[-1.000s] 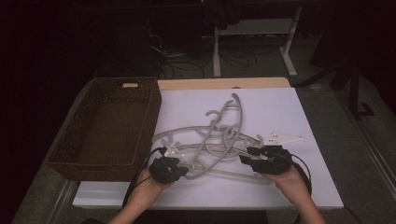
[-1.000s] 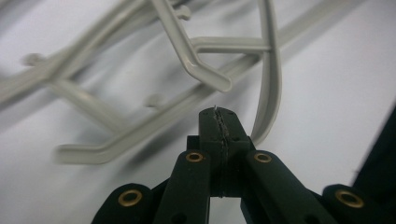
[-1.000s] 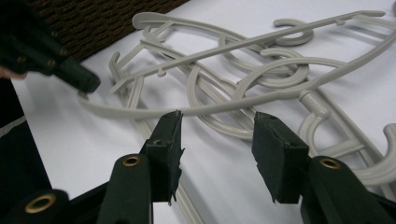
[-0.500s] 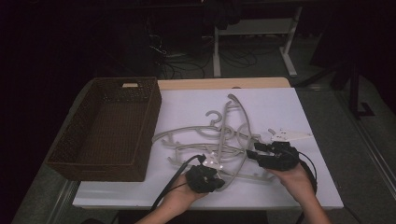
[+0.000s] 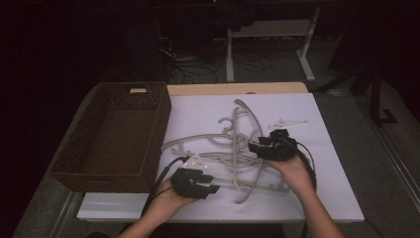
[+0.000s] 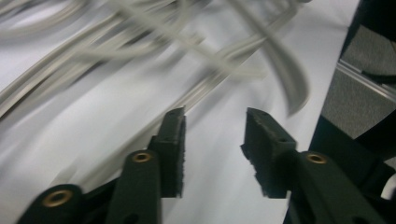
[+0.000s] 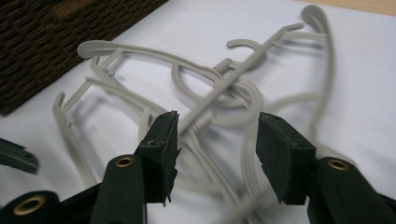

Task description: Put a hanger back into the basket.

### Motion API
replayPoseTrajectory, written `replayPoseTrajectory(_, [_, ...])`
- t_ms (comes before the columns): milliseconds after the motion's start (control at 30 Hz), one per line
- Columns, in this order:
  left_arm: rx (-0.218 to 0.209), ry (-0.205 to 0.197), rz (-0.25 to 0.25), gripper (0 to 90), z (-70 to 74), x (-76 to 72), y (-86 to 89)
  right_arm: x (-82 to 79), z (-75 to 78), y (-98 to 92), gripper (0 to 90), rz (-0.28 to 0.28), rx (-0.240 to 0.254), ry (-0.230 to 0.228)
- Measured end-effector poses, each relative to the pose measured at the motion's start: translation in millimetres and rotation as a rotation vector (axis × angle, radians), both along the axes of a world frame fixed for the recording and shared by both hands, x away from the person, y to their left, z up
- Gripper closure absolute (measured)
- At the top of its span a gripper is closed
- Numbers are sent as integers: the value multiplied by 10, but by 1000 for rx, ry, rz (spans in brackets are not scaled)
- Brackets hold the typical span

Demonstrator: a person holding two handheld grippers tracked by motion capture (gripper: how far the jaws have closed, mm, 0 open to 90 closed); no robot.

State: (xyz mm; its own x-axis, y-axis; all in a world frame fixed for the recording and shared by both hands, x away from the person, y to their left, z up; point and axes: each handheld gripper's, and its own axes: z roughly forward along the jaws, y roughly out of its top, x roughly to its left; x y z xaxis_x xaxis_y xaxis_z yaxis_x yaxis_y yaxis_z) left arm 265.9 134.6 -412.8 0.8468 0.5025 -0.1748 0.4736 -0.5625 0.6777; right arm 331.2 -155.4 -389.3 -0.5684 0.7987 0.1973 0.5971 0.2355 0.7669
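- Grey hangers (image 5: 237, 148) lie tangled mid-worktop (image 5: 327, 193), right of the basket (image 5: 114, 134).
- Right gripper (image 5: 265, 148), jaws spread, touches the pile's right edge, nearer it.
- Left gripper (image 5: 198, 181), jaws spread, sits near-left.

Pale grey hangers (image 5: 237, 148) on white tabletop (image 5: 198, 111); dark brown woven basket (image 5: 116, 134) beside them; black tongs (image 7: 215, 154), brass-coloured rivets.

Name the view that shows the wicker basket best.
The high view: the whole wicker basket sits left of the hangers, its open inside visible. The right gripper view catches one dark woven corner. The left gripper view is blurred hangers.
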Motion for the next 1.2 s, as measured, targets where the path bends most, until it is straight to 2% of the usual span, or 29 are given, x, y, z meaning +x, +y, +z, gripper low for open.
replayPoseTrajectory(33, [-8, 1, 24, 535, -32, -10, 158, 53, -10, 76, 479, 7, -7, 7])
replayPoseTrajectory(67, [-8, 1, 24, 524, -32, -10, 158, 103, -26, 154, 485, 13, -16, 18])
replayPoseTrajectory(100, [-19, 0, 42, 506, -58, -14, 286, 153, -50, 231, 487, 14, -24, 28])
replayPoseTrajectory(167, [-31, -6, 55, 483, -65, -6, 375, 260, -116, 368, 497, 11, -48, 49])
replayPoseTrajectory(267, [-45, -16, 70, 439, -64, 9, 441, 424, -232, 530, 497, -18, -112, 79])
replayPoseTrajectory(367, [-52, -11, 77, 425, -81, 29, 458, 552, -351, 628, 502, -42, -140, 116])
replayPoseTrajectory(400, [-52, -11, 77, 424, -81, 29, 458, 552, -351, 628, 502, -42, -140, 116])
replayPoseTrajectory(433, [-49, -10, 77, 423, -95, 37, 458, 599, -409, 676, 540, -47, -155, 141])
replayPoseTrajectory(467, [-49, -10, 77, 423, -95, 37, 458, 599, -409, 676, 540, -47, -155, 141])
replayPoseTrajectory(533, [-49, -7, 79, 423, -100, 41, 451, 620, -448, 716, 596, -58, -205, 139])
replayPoseTrajectory(833, [-41, -8, 78, 422, -125, 36, 427, 602, -384, 655, 732, -60, -211, 122])
replayPoseTrajectory(867, [-42, -7, 78, 422, -126, 36, 428, 606, -388, 647, 730, -61, -214, 126])
replayPoseTrajectory(933, [-43, -7, 78, 422, -127, 36, 428, 613, -405, 647, 653, -55, -214, 149])
replayPoseTrajectory(967, [-43, -7, 80, 422, -130, 39, 429, 616, -422, 661, 650, -47, -223, 155])
replayPoseTrajectory(1033, [-44, -7, 81, 422, -131, 41, 432, 616, -451, 690, 680, -44, -247, 155])
replayPoseTrajectory(1133, [-44, -9, 81, 422, -130, 41, 437, 618, -451, 697, 735, -48, -257, 150])
replayPoseTrajectory(1200, [-44, -10, 81, 422, -132, 43, 439, 613, -437, 676, 793, -52, -245, 137])
